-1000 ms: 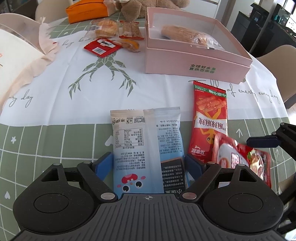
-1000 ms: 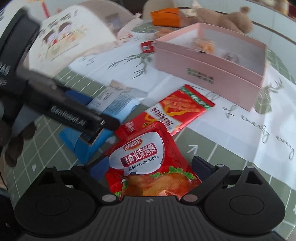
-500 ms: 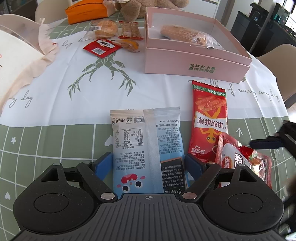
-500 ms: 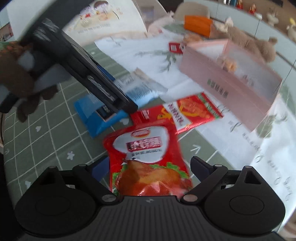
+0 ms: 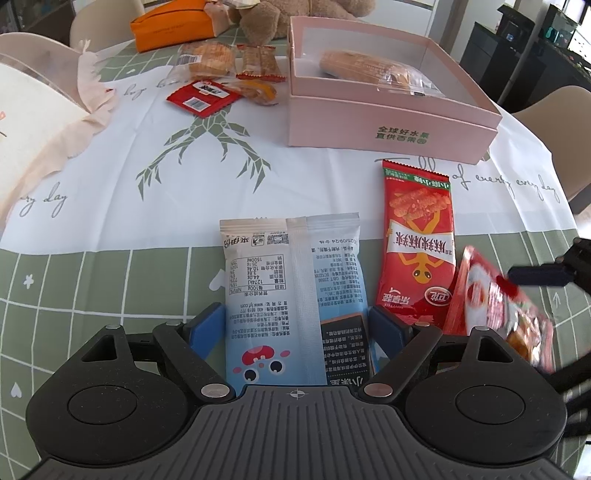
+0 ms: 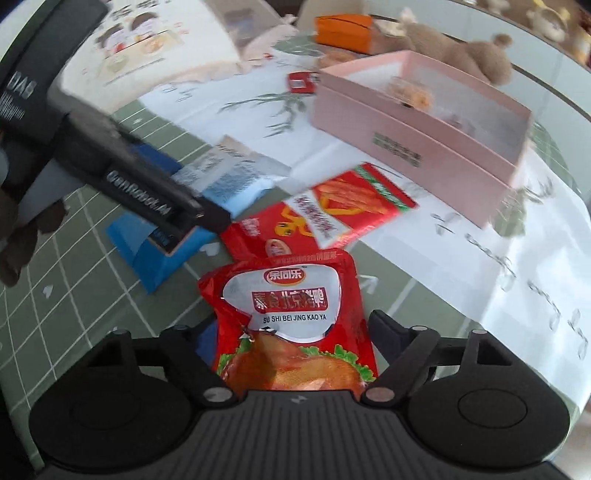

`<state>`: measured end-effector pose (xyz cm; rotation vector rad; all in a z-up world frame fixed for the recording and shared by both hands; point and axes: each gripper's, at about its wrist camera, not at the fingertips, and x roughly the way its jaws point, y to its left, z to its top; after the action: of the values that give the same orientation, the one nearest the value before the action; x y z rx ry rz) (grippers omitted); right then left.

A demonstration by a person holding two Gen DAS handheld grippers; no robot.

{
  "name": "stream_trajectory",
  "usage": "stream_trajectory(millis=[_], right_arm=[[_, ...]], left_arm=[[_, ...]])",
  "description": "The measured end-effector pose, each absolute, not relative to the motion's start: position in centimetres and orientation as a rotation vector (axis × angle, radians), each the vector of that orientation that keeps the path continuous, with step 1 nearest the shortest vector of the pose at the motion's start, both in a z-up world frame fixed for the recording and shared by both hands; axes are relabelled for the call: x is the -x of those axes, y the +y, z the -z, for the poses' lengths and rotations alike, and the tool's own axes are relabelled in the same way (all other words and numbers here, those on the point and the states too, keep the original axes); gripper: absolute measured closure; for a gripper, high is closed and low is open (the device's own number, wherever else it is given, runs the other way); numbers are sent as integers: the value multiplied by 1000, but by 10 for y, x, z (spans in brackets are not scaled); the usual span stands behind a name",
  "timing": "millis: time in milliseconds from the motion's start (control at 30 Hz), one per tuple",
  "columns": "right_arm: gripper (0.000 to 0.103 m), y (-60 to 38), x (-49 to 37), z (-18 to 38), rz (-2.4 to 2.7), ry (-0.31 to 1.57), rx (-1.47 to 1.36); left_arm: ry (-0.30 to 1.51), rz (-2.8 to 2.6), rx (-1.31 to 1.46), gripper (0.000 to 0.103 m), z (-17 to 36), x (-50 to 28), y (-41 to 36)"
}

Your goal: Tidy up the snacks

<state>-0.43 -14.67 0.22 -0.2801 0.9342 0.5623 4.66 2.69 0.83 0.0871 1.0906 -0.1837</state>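
My left gripper (image 5: 295,325) is shut on a white and blue snack bag (image 5: 291,288) that lies flat on the table, near its front edge. My right gripper (image 6: 291,332) is shut on a red roast-duck snack pouch (image 6: 288,321) and holds it above the table; the pouch also shows in the left wrist view (image 5: 495,306) at the right. A long red snack packet (image 5: 417,240) lies between them on the cloth. The open pink box (image 5: 388,122) stands behind, with a wrapped pastry (image 5: 369,70) inside.
Several small snacks (image 5: 225,74) lie at the back left near an orange case (image 5: 173,24) and a brown teddy bear (image 5: 295,11). A cream bag (image 5: 33,122) lies at the left edge. Chairs stand around the table.
My right gripper has swung and lifted the red duck pouch, which now tilts up at the right of the left view. My left gripper and the blue bag have stayed put.
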Motion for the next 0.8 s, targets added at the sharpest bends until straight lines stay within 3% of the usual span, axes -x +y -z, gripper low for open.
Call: stream_trajectory(millis=[133,300,400,533,633,700,800], right_arm=[[41,-159,-5,-11,-471,913,207],[55,-162,-27,-17,-352,906,152],[53,-159,-32,-19,-343,913,175],[32,-163,-38,-12,-303,928,189],[23,-168,-40,-3,-270,939,200],[21,-176,-39,0,-276,938,147],[26,-176,-39,-1,-271,944,145]], left_arm=[[1089,182,-93,14,-8,-46,26],[1101,181,-75,15,-10,-46,29],[1104,188,-77,15,-10,-45,30],[1098,185,-80,14,-9,-45,29],[1095,185,-86,14,-9,-44,28],[1095,184,-87,14,-9,-44,28],[1096,182,-91,13,-8,-45,27]])
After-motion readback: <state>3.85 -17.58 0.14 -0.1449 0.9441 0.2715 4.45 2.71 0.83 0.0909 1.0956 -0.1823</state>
